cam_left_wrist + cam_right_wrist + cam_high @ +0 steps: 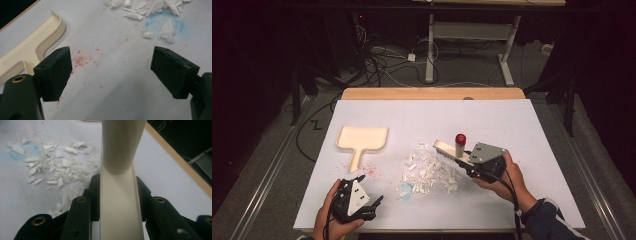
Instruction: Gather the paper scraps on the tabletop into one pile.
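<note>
While the right gripper (465, 161) clamps the brush (447, 148), the dustpan's (362, 138) handle points at the table's near edge.
Left gripper (371, 192), jaws wide apart and empty, sits just behind that handle, so probably it grabs next.

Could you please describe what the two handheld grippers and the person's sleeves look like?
Both grippers, left and right, are black with blocky jaws, brass-coloured screw eyelets and a grey three-cornered plate on top. A black cable trails from each. The right arm wears a dark blue sleeve with white stripes; the left forearm has no sleeve in view.
</note>
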The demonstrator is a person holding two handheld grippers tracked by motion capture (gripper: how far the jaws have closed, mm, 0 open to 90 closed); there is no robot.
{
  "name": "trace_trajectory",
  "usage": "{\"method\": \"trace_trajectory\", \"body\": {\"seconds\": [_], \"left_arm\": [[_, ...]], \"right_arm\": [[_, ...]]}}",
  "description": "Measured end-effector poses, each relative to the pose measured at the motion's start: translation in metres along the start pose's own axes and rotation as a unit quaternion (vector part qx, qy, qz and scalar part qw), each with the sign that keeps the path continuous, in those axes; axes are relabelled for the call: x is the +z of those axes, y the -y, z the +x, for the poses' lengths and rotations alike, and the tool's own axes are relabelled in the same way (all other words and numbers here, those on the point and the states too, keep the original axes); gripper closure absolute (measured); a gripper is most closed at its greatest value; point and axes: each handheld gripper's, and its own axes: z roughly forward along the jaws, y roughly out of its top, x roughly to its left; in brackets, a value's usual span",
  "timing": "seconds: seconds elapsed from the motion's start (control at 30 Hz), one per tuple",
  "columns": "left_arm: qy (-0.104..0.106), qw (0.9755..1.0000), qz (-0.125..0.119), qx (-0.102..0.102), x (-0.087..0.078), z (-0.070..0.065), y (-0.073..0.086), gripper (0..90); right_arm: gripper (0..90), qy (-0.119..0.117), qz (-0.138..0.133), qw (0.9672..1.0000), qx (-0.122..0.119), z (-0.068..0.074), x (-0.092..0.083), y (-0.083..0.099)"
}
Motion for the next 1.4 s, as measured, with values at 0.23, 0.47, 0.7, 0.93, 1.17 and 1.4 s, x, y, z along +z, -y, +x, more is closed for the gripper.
{"method": "trace_trajectory", "body": {"seconds": [0.23, 0.47, 0.7, 0.93, 1.17, 1.4], "left_arm": [[0.001, 1.0000, 0.001, -0.001, 0.001, 0.000, 0.000, 16.5], [0.004, 1.0000, 0.004, -0.001, 0.002, -0.001, -0.001, 16.5], [0.006, 1.0000, 0.003, -0.003, 0.003, 0.000, -0.001, 16.5], [0.011, 0.9999, 0.003, -0.002, 0.003, 0.001, 0.001, 16.5], [0.009, 1.0000, 0.002, -0.001, 0.002, 0.001, 0.002, 16.5], [0.010, 0.9999, 0.003, -0.002, 0.002, 0.000, 0.001, 16.5]], "right_arm": [[68.2, 0.035, -0.009, 0.9989, 0.031, -0.021, -0.004, 0.006], [68.2, 0.078, 0.002, 0.9953, 0.057, -0.046, 0.026, 0.011], [68.2, 0.105, 0.031, 0.9931, 0.042, -0.053, 0.079, -0.003], [68.2, 0.078, 0.042, 0.9960, 0.006, -0.032, 0.116, -0.020], [67.9, -0.009, 0.002, 0.9986, -0.051, 0.006, 0.122, -0.029], [67.9, -0.087, -0.024, 0.9915, -0.094, 0.021, 0.098, -0.023]]}}
